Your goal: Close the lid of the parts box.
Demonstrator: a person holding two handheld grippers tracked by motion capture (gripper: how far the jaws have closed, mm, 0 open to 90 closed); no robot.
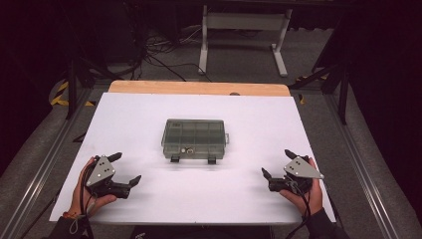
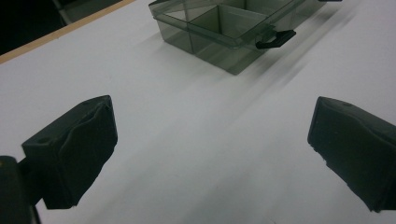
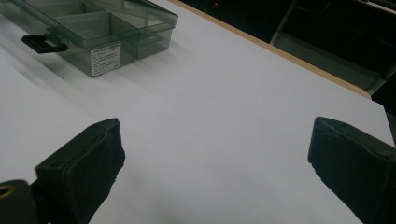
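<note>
A clear plastic box [image 1: 194,139] with compartments sits shut in the middle of the white table [image 1: 149,209]. The left gripper [image 1: 127,169] and the right gripper [image 1: 276,163] rest near the table's front edge, well apart from the box, jaws spread wide and empty.

Left tool [image 1: 128,170]: black body, two black jaws, grey three-cornered plate with small holes on top, dark cable trailing | Right tool [image 1: 278,162]: same black build, grey plate, black cable | Jaws: matte black blocky pads, a small round hole in each | Sleeves: dark, at both wrists
</note>
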